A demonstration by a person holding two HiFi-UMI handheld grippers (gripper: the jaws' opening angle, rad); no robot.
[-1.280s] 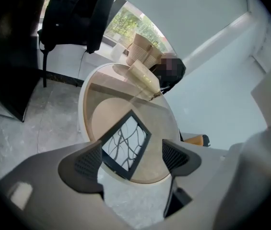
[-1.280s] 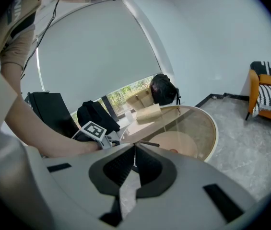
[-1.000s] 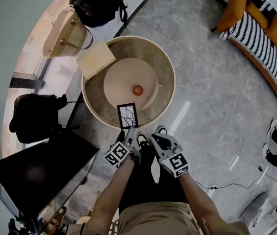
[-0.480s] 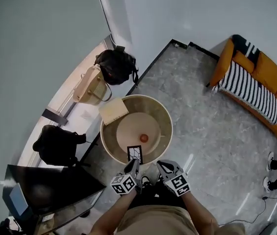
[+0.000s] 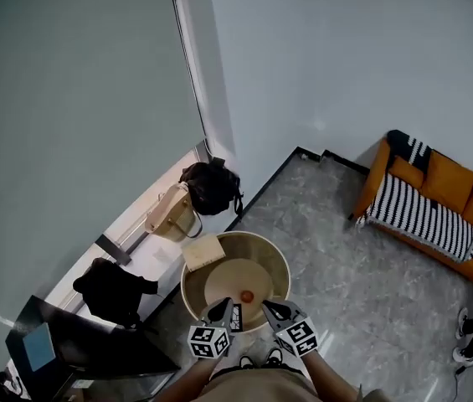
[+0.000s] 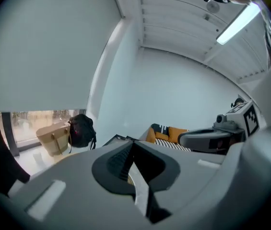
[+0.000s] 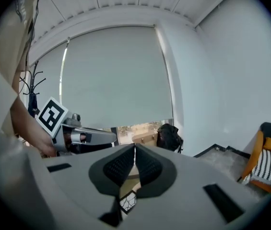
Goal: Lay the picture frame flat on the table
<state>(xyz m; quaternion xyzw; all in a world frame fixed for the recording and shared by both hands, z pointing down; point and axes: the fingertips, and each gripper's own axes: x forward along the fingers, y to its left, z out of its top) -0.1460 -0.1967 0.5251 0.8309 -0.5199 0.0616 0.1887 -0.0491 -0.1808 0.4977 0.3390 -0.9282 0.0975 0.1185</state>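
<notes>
Grey left gripper [image 6: 134, 145]: jaws pressed together at the tips, with nothing gripped that I can make out. A pale strip shows in the gap beneath the pads; what it is cannot be told.
Right gripper [image 7: 135, 148]: jaws together too, holding nothing. The gap under its pads looks down on the desk and the frame.
Frame [image 7: 128, 201]: black border, white picture with a cracked pattern. It is on the desk's near side, just ahead of and below the right jaws and apart from them. Upright or flat cannot be told. The head view mostly hides it between the two grippers.
Grippers together: side by side over the desk's near rim. The left one, with its marker cube, shows at the left of the right gripper view.
Desk [image 5: 219, 281]: round, tan, with a raised rim.
Ball [image 5: 247, 296]: small, red-orange, near the desk's middle.
Board [image 5: 203, 252]: pale wood, lying across the far left rim.
Bags: tan bag [image 5: 172, 213] and black backpack [image 5: 213, 188] by the window; another black bag [image 5: 115, 291] left of the desk.
Sofa [image 5: 433, 208]: orange with a striped cover, well apart at the right on the grey stone floor [image 5: 345, 291].
</notes>
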